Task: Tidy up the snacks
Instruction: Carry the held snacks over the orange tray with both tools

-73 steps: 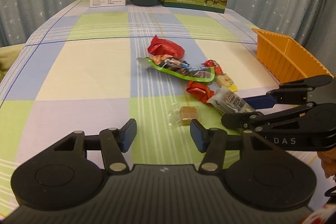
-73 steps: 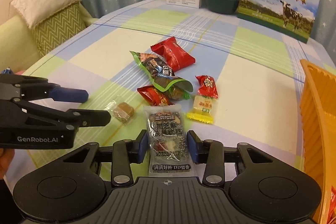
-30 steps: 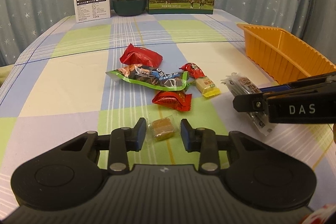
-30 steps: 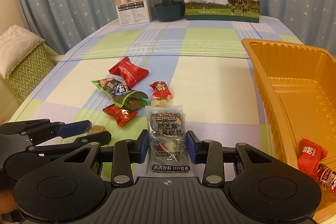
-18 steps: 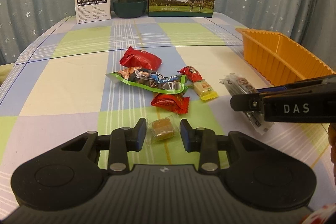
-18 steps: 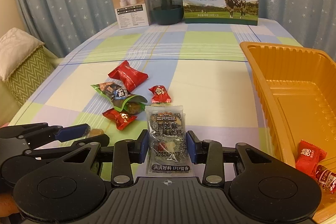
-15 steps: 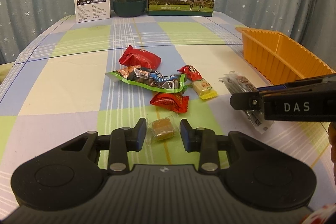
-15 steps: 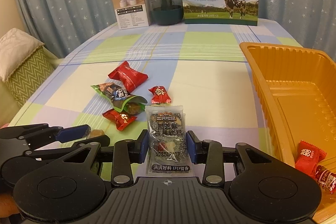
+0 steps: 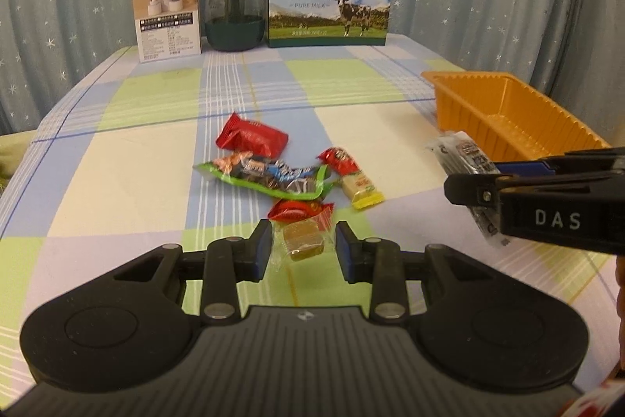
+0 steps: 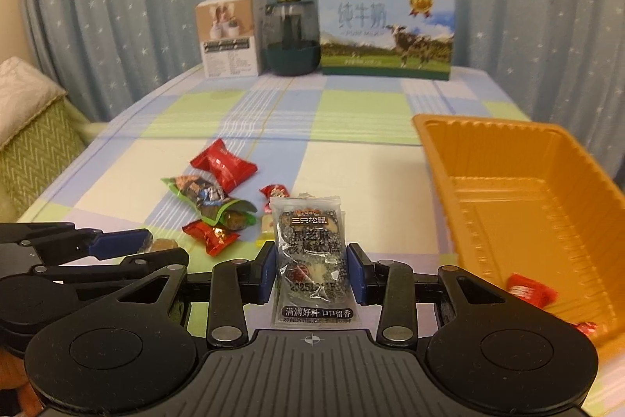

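My left gripper (image 9: 304, 248) is shut on a small brown candy (image 9: 302, 242) in a clear wrapper, just above the checked tablecloth. My right gripper (image 10: 311, 270) is shut on a black sesame cake packet (image 10: 310, 253) and holds it off the table; the packet also shows in the left wrist view (image 9: 465, 159), beside the orange tray (image 9: 508, 122). The tray (image 10: 519, 182) holds red candies (image 10: 531, 290) at its near end. Loose on the table lie a red packet (image 9: 252, 135), a green-edged packet (image 9: 269, 178), a red and yellow candy (image 9: 351, 172) and a small red candy (image 9: 300, 210).
At the table's far edge stand a white box (image 9: 168, 12), a dark glass jar (image 9: 233, 16) and a milk carton (image 9: 328, 12). A star-patterned curtain hangs behind. A sofa with a cushion (image 10: 23, 96) stands left of the table.
Both grippers have risen a little with their snacks held. The right gripper with the sesame packet has moved toward the orange tray.
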`<state>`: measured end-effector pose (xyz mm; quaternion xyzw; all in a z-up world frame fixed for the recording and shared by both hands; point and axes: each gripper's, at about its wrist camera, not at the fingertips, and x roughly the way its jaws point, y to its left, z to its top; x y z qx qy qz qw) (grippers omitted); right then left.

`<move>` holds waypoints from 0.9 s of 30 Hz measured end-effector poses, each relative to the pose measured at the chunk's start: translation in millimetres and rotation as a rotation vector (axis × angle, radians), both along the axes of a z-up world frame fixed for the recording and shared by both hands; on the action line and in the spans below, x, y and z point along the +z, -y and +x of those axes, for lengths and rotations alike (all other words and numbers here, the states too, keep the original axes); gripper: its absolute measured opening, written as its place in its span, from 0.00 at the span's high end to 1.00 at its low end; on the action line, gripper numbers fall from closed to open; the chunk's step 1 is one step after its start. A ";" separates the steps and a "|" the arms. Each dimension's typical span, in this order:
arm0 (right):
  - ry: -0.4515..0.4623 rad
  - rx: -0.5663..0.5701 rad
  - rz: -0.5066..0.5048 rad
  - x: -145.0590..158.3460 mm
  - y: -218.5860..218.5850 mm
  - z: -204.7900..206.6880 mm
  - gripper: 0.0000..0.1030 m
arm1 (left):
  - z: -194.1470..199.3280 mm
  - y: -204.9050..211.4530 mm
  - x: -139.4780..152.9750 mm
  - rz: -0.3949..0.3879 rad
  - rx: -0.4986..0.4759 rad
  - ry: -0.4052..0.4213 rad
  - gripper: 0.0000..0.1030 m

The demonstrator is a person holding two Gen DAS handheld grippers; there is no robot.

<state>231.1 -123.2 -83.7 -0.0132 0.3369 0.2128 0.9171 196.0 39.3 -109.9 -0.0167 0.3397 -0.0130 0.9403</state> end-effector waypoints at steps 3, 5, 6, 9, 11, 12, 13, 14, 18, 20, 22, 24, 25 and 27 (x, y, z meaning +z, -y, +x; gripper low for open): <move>0.005 -0.042 0.019 12.9 11.9 -6.8 0.63 | -4.2 7.4 10.5 -0.005 -0.006 0.006 0.70; 0.001 -0.070 0.033 22.2 21.4 -11.2 0.63 | -6.5 14.1 17.7 -0.010 -0.014 0.010 0.70; 0.001 -0.084 0.038 26.9 26.4 -13.0 0.63 | -7.2 17.7 21.5 -0.014 -0.019 0.012 0.70; 0.013 -0.125 0.040 43.2 42.3 -18.6 0.63 | -8.9 31.0 33.6 -0.029 -0.036 0.022 0.70; 0.026 -0.153 0.037 54.5 54.0 -21.5 0.63 | -8.5 41.3 41.5 -0.039 -0.054 0.030 0.70; 0.035 -0.166 0.034 59.6 60.0 -22.8 0.63 | -8.1 46.8 45.4 -0.045 -0.064 0.035 0.70; 0.042 -0.178 0.032 63.8 66.9 -24.5 0.63 | -8.1 52.7 49.4 -0.050 -0.076 0.039 0.70; 0.048 -0.191 0.029 67.8 73.3 -26.0 0.63 | -7.4 58.8 53.2 -0.053 -0.089 0.045 0.70; 0.059 -0.239 0.011 77.6 98.2 -29.5 0.63 | -4.2 84.1 67.7 -0.065 -0.141 0.063 0.70; 0.060 -0.261 0.006 79.5 109.8 -31.2 0.63 | -1.8 96.3 73.9 -0.071 -0.170 0.069 0.70; 0.055 -0.280 0.000 80.2 120.2 -31.6 0.63 | 1.3 108.3 78.6 -0.070 -0.203 0.073 0.70; 0.052 -0.298 -0.001 80.8 130.4 -32.3 0.63 | 4.2 119.0 81.3 -0.068 -0.231 0.077 0.70; 0.050 -0.306 0.000 80.5 135.4 -32.4 0.63 | 6.2 123.8 82.3 -0.068 -0.242 0.076 0.70; 0.046 -0.321 0.004 79.9 144.4 -31.9 0.63 | 10.3 132.8 83.1 -0.066 -0.261 0.072 0.70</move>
